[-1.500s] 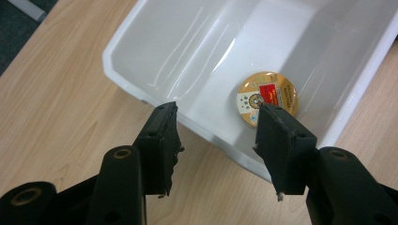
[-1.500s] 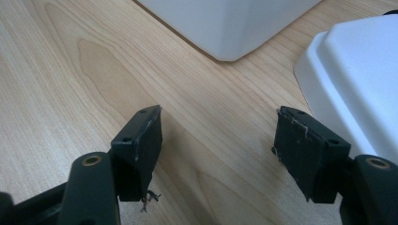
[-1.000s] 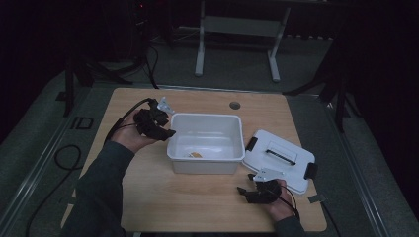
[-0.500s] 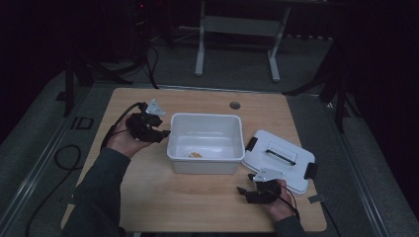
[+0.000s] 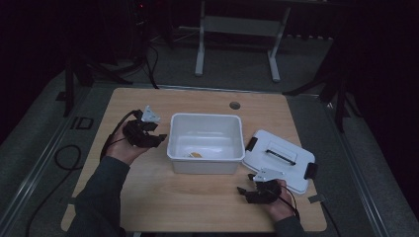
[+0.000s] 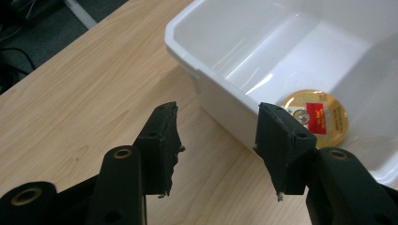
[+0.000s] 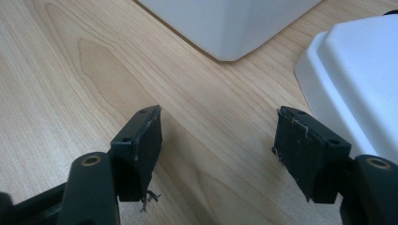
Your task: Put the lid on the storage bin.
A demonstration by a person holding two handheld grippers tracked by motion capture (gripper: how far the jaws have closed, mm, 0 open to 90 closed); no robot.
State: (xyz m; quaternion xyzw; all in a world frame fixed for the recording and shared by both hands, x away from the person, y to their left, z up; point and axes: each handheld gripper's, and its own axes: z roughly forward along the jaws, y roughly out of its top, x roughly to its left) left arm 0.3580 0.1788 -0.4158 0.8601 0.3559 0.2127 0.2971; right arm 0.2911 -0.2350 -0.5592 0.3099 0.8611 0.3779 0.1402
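A white plastic bin [image 5: 205, 117] stands mid-table with a small round yellow-gold disc [image 5: 195, 154] on its floor. My left gripper [image 5: 160, 139] hovers just off the bin's left wall. It is open, its jaws have just been opening, and nothing is between them. In the left gripper view the jaws [image 6: 216, 110] frame the bin's near wall [image 6: 187, 51], with the disc [image 6: 317, 117] beyond. My right gripper [image 5: 242, 191] rests open and empty near the front edge. The right gripper view shows its jaws [image 7: 218, 112] over bare wood.
The bin's white lid [image 5: 279, 158] with black latches lies flat to the right of the bin, close beside my right gripper, and its edge [image 7: 356, 79] is just right of the jaws. A round hole [image 5: 234, 105] sits in the tabletop at the back.
My left hand has sunk and drawn back toward the person, away from the bin's left rim. The right hand has kept still.
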